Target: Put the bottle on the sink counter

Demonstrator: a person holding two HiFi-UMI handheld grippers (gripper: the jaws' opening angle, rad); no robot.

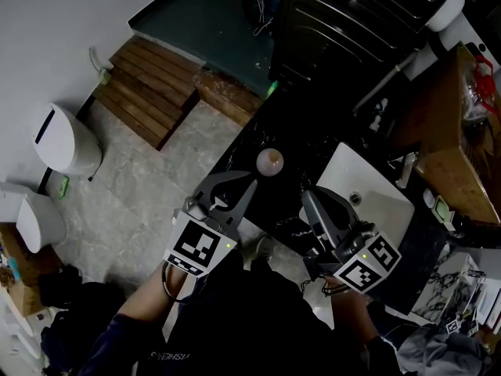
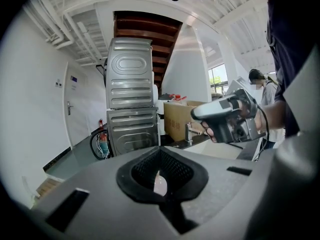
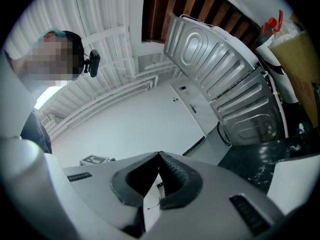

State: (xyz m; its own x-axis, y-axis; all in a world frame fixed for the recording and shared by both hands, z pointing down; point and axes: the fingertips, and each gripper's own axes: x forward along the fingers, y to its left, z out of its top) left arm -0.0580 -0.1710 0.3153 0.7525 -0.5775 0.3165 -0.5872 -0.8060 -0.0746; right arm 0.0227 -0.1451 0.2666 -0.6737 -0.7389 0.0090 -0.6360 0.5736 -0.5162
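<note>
On counter [image 1: 313, 143], bottle [image 1: 270, 161] just beyond left gripper [image 1: 252, 181], jaws pressed together (right gripper [image 1: 308, 197] likewise)

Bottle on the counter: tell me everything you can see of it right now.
In the head view the bottle shows from almost straight above as a small round shape, pale pinkish with a lighter glossy centre, so it seems to stand upright. It sits on the black sink counter, to the left of the white basin in that view and just beyond the tips of the left gripper. Nothing touches it. Its sides are hidden, and its material is unclear.
</note>
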